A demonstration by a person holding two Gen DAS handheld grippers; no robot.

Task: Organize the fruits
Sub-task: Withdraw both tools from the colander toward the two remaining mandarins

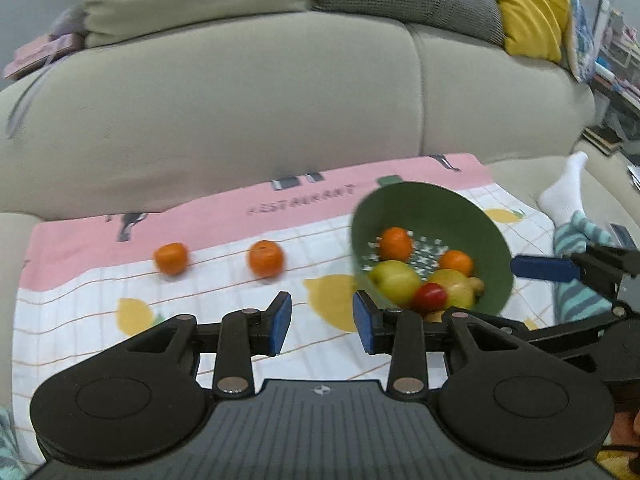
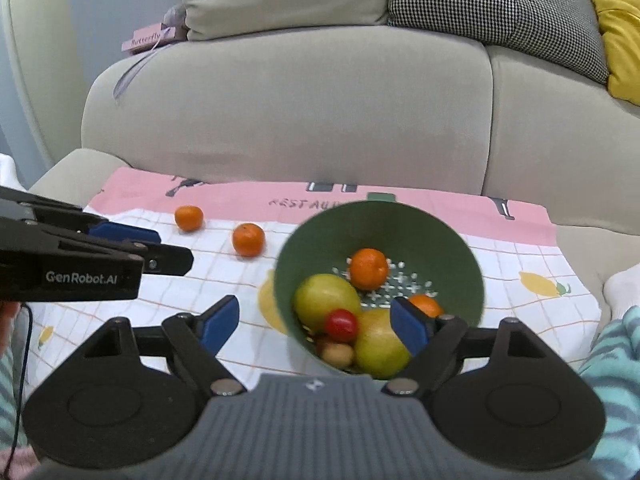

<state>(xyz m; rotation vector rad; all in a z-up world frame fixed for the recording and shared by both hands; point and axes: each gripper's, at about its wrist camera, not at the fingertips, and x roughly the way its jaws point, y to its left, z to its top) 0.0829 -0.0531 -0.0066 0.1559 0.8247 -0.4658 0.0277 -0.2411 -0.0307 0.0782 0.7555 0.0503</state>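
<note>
A green colander bowl sits tilted on the patterned cloth, also in the left wrist view. It holds two oranges, two yellow-green apples, a small red fruit and a small brown fruit. Two loose oranges lie on the cloth to its left. My left gripper is open and empty, just left of the bowl. My right gripper is open, its right finger inside the bowl's near rim, its left finger outside.
The pink and white cloth covers a beige sofa seat. Cushions, one yellow, line the sofa back. A person's socked foot and striped legs are at the right edge.
</note>
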